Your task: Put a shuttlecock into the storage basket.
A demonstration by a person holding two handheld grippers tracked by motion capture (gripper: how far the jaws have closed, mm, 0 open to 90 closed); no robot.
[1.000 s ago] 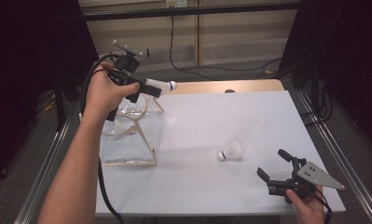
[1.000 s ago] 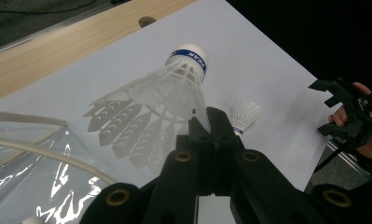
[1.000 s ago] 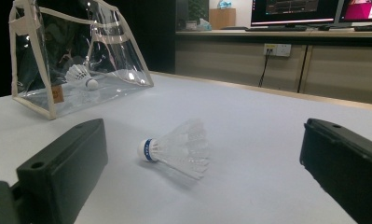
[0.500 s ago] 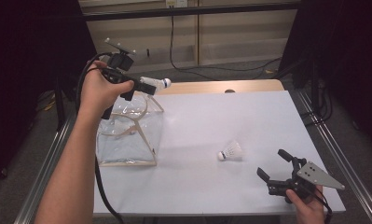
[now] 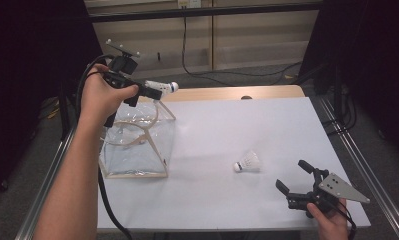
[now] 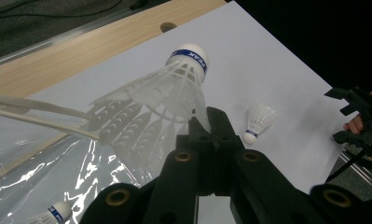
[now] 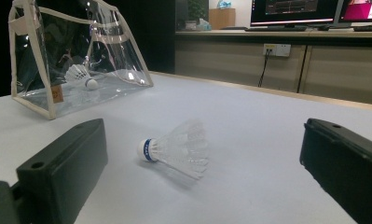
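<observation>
Left gripper (image 5: 154,91) lifted higher, pinching shuttlecock (image 5: 163,87), skirt partly hidden; right gripper (image 5: 297,179) spread.

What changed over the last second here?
The left gripper, shut on a shuttlecock, rose slightly and drew back toward the far left above the clear bag. The right gripper stayed open near the table shuttlecock, which did not move.

Shuttlecock (image 6: 174,88) between closed jaws
</observation>
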